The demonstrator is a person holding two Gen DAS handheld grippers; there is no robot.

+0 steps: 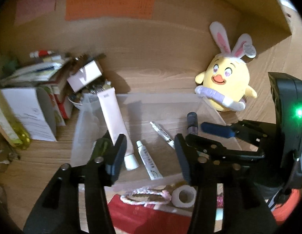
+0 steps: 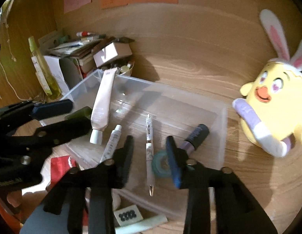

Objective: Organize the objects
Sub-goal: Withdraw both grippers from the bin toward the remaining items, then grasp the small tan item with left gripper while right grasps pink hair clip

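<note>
A clear plastic bin (image 1: 160,99) (image 2: 221,134) sits on the wooden desk. In it lie a pink tube (image 1: 114,115) (image 2: 103,101), a small white tube (image 1: 149,159) (image 2: 112,142), a white pen (image 1: 162,134) (image 2: 149,148), a dark purple-capped stick (image 1: 192,122) (image 2: 195,136) and a teal tape roll (image 2: 160,165). My left gripper (image 1: 151,156) is open and empty over the bin's near side. My right gripper (image 2: 149,154) is open and empty above the pen; it also shows in the left wrist view (image 1: 215,134).
A yellow chick plush with bunny ears (image 1: 227,81) (image 2: 268,107) stands right of the bin. A pile of boxes and papers (image 1: 49,81) (image 2: 82,52) is at the left. A white tape roll (image 1: 184,195), a pink braided band (image 1: 145,195) and a red packet (image 1: 143,216) lie in front.
</note>
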